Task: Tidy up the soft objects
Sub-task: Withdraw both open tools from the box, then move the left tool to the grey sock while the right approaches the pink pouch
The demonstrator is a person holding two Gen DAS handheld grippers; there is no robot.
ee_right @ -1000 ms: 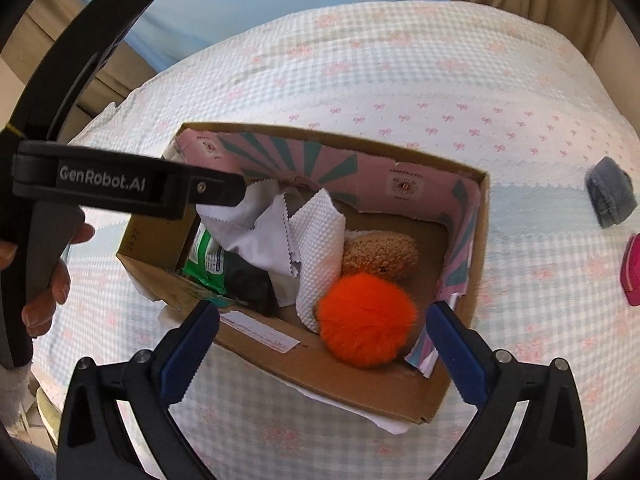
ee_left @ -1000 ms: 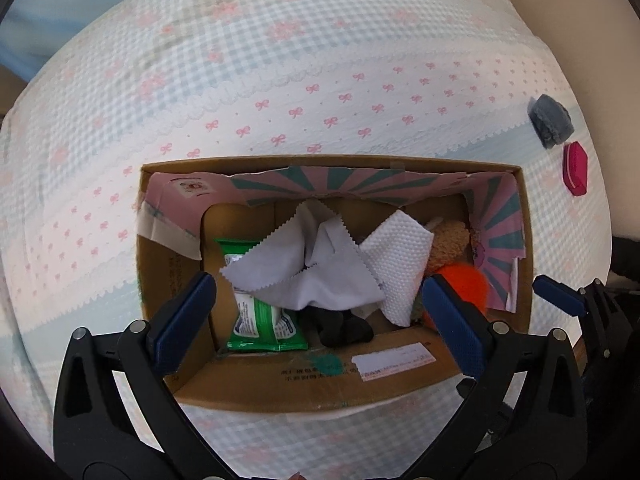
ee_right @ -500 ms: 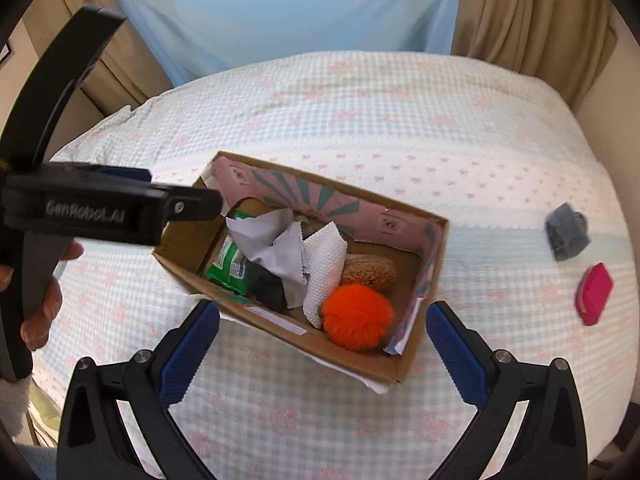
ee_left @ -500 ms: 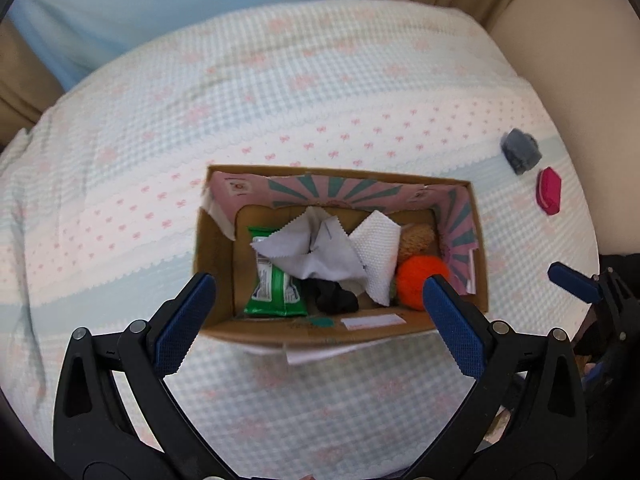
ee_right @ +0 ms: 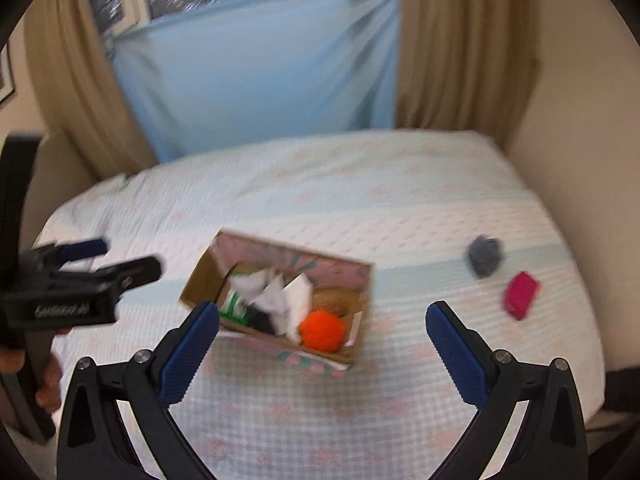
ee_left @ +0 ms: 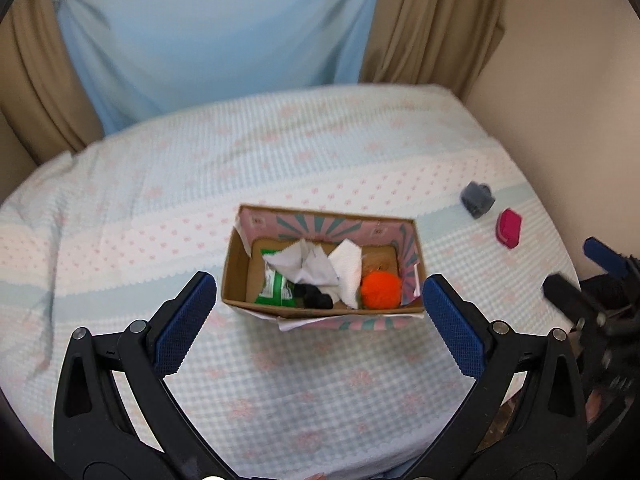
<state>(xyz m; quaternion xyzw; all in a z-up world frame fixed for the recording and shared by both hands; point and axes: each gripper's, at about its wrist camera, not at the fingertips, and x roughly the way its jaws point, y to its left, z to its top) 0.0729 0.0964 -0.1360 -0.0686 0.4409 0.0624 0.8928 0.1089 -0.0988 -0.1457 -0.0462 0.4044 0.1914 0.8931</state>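
A cardboard box (ee_left: 236, 268) (ee_right: 200, 284) sits mid-bed. Inside lie an orange pom-pom (ee_left: 380, 290) (ee_right: 322, 330), white cloths (ee_left: 316, 268) (ee_right: 276, 292), a green wipes pack (ee_left: 276, 290) (ee_right: 234, 306), a black item (ee_left: 314, 298) and a tan fuzzy item (ee_right: 336, 302). A grey soft item (ee_left: 476, 199) (ee_right: 485, 257) and a pink item (ee_left: 509, 227) (ee_right: 520, 294) rest on the bed at right. My left gripper (ee_left: 320, 316) is open and empty, well back from the box. My right gripper (ee_right: 322, 342) is also open and empty, above the box's near side.
The bed (ee_left: 160, 208) has a pale checked cover with pink bows. A blue sheet (ee_left: 216, 36) and tan curtains (ee_left: 432, 20) hang behind it, and a wall (ee_left: 560, 60) runs along the right. A hand (ee_right: 48, 388) holds the left gripper's handle.
Both grippers have pulled back and up from the box, which now looks much smaller; the curtains and window have come into view. Both stay open and empty.
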